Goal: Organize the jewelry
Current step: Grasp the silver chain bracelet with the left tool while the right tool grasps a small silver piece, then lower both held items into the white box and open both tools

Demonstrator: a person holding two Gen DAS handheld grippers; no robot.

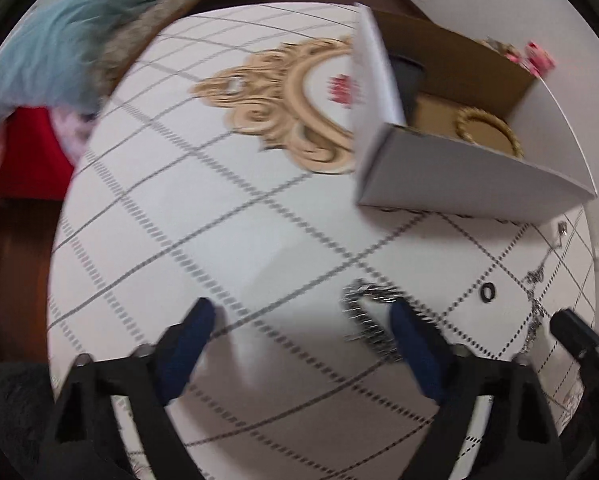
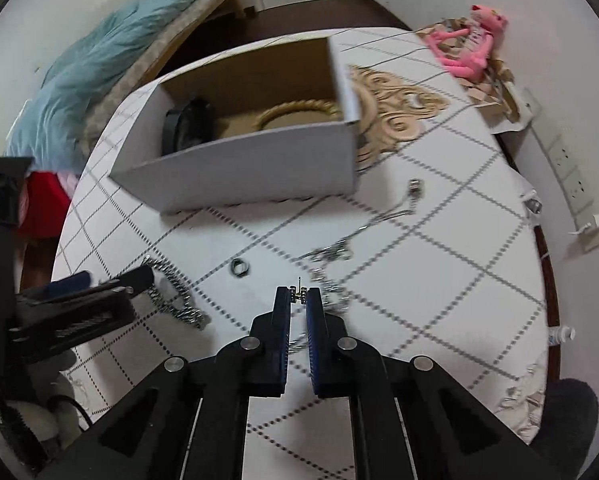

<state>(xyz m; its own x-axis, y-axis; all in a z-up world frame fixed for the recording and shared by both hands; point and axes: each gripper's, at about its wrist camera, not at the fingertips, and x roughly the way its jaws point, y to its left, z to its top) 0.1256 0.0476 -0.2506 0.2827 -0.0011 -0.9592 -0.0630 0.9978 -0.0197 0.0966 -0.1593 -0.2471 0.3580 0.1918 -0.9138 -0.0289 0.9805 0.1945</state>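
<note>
Black gripper arms fill the foreground of both wrist views, over a round table [image 2: 439, 280] covered in a white cloth with a dotted grid. Toward its far side stands an open cardboard box [image 2: 259, 176], white outside and brown inside, already holding a gold-rimmed ring-shaped piece [image 2: 295, 114] and a dark round object [image 2: 187, 126].

Loose jewelry lies on the cloth in front of the box. A chunky silver chain [image 1: 365, 316] lies just beside the left gripper [image 1: 299, 336], whose blue pads stand wide apart with nothing between them. A finer silver chain [image 2: 331, 256] trails away from the right gripper [image 2: 298, 300], whose jaws are pinched together on a small metal piece at their tips, likely that chain's end. A small dark ring [image 2: 240, 267] lies between the two chains.

The step in hand looks like pickup. Next, the right should lift gently so the chain trails free, then carry it over the box; the left needs to straddle the chunky chain before closing.
</note>
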